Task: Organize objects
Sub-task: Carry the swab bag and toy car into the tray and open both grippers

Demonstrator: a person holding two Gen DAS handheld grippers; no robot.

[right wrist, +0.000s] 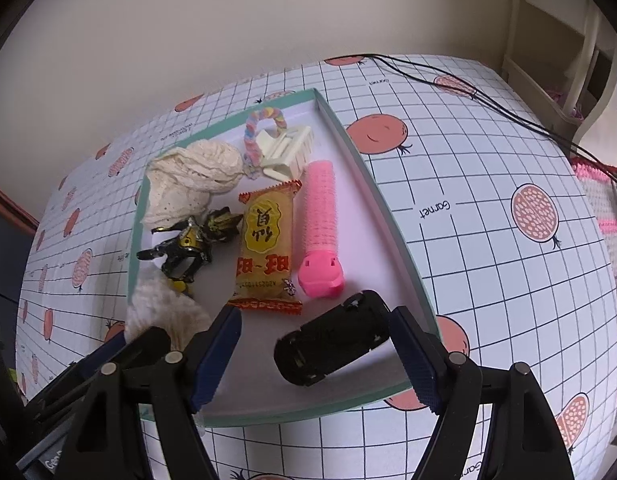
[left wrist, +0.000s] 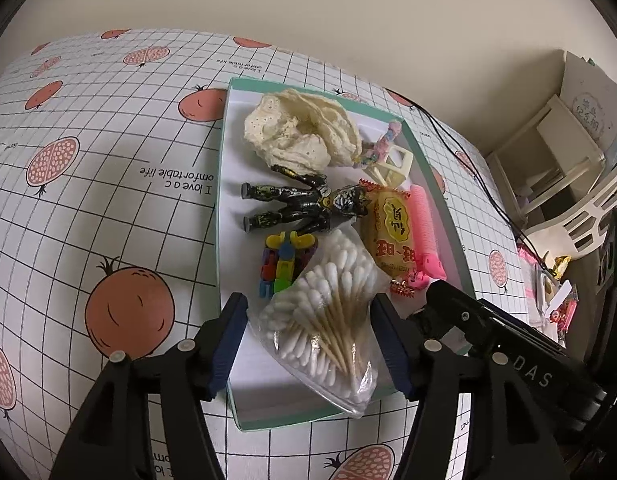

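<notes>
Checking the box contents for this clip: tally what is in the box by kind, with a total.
Toys: 3 (black action figure, colourful block toy, black toy car)
Hair things: 4 (pink hair roller, cream claw clip, pastel hair tie, cream lace scrunchie)
Snack packet: 1
Bag of cotton swabs: 1
Total: 9

We look down close from both wrist cameras, left view over the tray's (left wrist: 436, 184) left end, right view over its right, both sharing the snack packet (left wrist: 392, 232).
</notes>
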